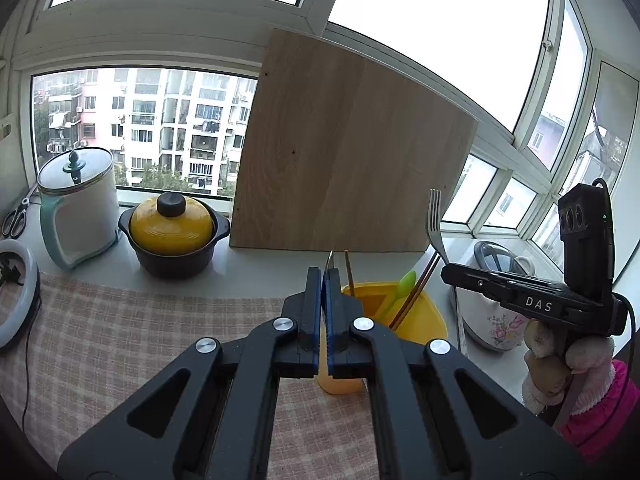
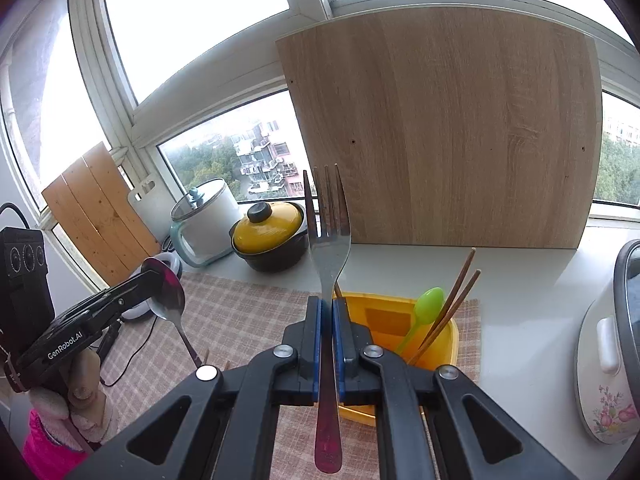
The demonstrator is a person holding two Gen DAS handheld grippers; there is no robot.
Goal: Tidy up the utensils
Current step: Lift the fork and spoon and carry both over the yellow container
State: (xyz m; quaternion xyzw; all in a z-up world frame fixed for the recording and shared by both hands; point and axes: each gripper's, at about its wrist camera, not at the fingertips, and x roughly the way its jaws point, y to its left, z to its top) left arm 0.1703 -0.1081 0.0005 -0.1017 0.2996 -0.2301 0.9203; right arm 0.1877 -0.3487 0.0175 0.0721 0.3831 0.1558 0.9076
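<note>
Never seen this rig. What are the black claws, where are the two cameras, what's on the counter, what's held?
No robot arm: a person holds a handheld claw in each hand, each with a fisheye camera looking along its fingers.

The left wrist view shows the left claw and, beyond it, the right claw. Right wrist view, the reverse.

The right claw is shut on a metal fork, tines up. The left claw is shut on a metal spoon.

On the counter: a checked mat under a yellow utensil holder with a green spoon and chopsticks, plus a yellow-lidded pot.
</note>
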